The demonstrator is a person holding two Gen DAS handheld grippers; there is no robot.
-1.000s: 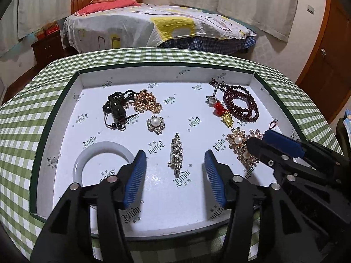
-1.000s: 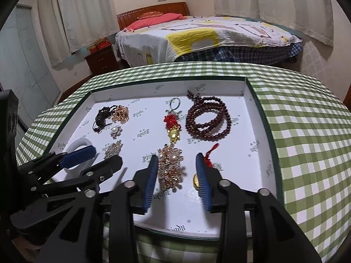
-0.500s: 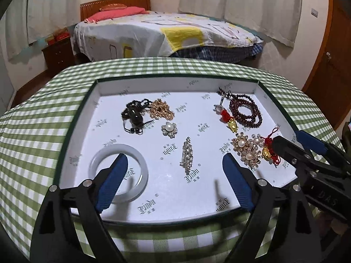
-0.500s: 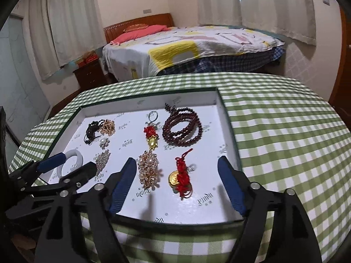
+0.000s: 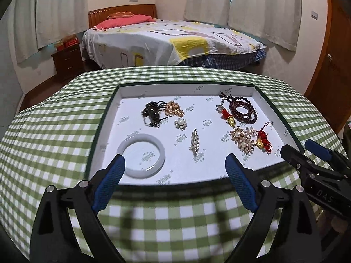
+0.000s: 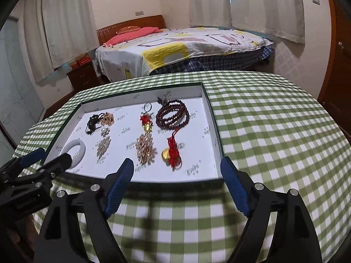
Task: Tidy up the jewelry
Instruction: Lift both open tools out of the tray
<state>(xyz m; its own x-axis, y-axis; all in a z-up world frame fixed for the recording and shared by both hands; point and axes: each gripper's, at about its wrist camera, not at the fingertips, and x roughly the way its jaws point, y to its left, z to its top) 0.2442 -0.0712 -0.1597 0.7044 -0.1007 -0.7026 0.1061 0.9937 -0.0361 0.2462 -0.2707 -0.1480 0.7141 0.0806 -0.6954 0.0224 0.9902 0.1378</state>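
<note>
Shallow white tray [image 5: 105, 131] on tabletop [image 5: 54, 135] covered in green-and-white check, bed [image 5: 166, 41] beyond. Left gripper [image 5: 174, 167] held over near edge of tray, jaws spread wide, nothing between them. Right gripper [image 6: 176, 171] likewise over near edge, jaws widening, also empty; blue pads [image 6: 232, 186] well apart.

Jewelry laid out apart inside tray: white bangle [image 5: 141, 155] at near left; black cord piece [image 5: 152, 114] touching gold filigree piece [image 5: 174, 109] at far left; small pearl brooch [image 5: 180, 123] just beside them; narrow rhinestone brooch [image 5: 194, 141] near centre. At right: dark red bead strand [image 5: 243, 112] coiled at far corner, red-and-gold charm with ring [image 5: 227, 115] beside it, pearl cluster brooch [image 5: 243, 139] nearer, touching gold coin on red knotted cord [image 5: 263, 139].
</note>
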